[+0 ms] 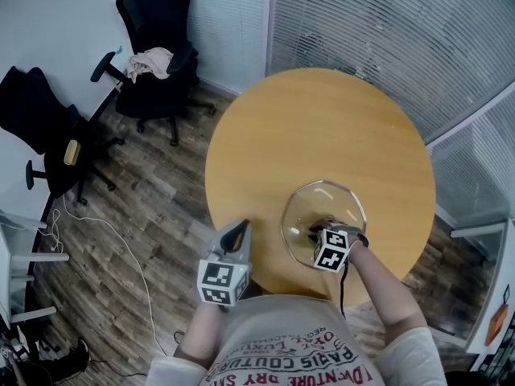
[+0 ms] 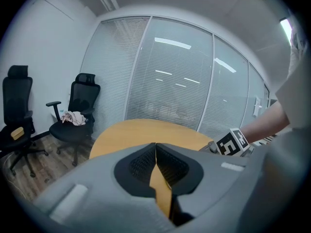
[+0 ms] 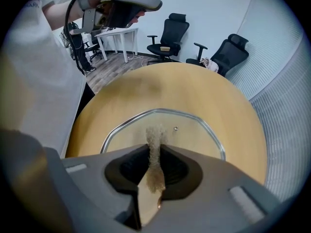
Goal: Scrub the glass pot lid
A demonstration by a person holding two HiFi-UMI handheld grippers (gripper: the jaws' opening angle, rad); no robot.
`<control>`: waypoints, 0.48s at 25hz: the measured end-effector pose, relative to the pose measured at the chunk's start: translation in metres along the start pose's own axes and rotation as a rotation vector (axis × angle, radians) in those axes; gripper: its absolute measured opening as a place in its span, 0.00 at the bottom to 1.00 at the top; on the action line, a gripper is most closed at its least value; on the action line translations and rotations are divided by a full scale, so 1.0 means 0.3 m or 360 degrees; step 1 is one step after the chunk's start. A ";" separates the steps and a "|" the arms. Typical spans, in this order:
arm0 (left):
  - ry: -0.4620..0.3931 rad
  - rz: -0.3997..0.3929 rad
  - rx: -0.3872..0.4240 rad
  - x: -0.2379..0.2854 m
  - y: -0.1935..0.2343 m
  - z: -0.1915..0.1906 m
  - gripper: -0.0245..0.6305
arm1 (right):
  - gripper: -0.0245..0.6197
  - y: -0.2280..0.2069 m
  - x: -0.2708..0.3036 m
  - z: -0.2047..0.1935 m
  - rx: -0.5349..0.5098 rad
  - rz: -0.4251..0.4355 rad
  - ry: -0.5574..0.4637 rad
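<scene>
While the right claw (image 3: 155, 149) pinches a tan scrub pad (image 3: 155, 132) tight between its jaws, the pad's tip pokes forward onto the glass pot lid (image 3: 194, 135). The lid lies flat on the round wooden desk (image 1: 306, 127), directly ahead of and below that claw. The left claw (image 2: 156, 152), jaws pressed together on nothing, hangs left of the right claw at the desk's near edge, apart from the lid.

To scrub well, the pad likely needs firm downward pressure and small overlapping circles, from the rim nearest the claw to the far rim. Nothing pins the lid, so it may slide; the left claw could brace its rim.

Count: one lid, one pad, two claws, one desk, two black office chairs (image 1: 153, 47) far left of the left claw.
</scene>
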State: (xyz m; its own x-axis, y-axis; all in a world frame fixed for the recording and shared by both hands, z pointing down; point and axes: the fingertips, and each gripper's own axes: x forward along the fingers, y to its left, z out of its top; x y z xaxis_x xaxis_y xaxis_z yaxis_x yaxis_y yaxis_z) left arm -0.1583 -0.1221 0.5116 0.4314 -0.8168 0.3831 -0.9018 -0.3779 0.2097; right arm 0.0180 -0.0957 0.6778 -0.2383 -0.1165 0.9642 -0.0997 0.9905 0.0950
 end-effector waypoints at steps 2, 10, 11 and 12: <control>0.0002 -0.0012 -0.0031 -0.004 -0.005 -0.005 0.05 | 0.14 0.023 -0.006 -0.014 0.0026 0.0030 -0.0014; 0.0037 -0.0052 -0.0055 0.022 -0.045 -0.033 0.05 | 0.14 0.119 -0.036 -0.066 0.0050 0.0169 -0.0050; 0.0040 -0.0059 -0.0055 0.030 -0.055 -0.035 0.05 | 0.14 0.132 -0.040 -0.074 0.0054 0.0196 -0.0051; 0.0043 -0.0067 -0.0054 0.039 -0.065 -0.036 0.05 | 0.14 0.145 -0.043 -0.082 0.0059 0.0222 -0.0051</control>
State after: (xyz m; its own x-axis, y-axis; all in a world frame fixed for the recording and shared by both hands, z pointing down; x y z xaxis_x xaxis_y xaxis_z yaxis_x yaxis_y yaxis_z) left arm -0.1355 -0.1195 0.5216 0.4698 -0.7884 0.3972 -0.8817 -0.3963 0.2562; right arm 0.0404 -0.0492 0.6755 -0.2831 0.0191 0.9589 -0.0991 0.9939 -0.0490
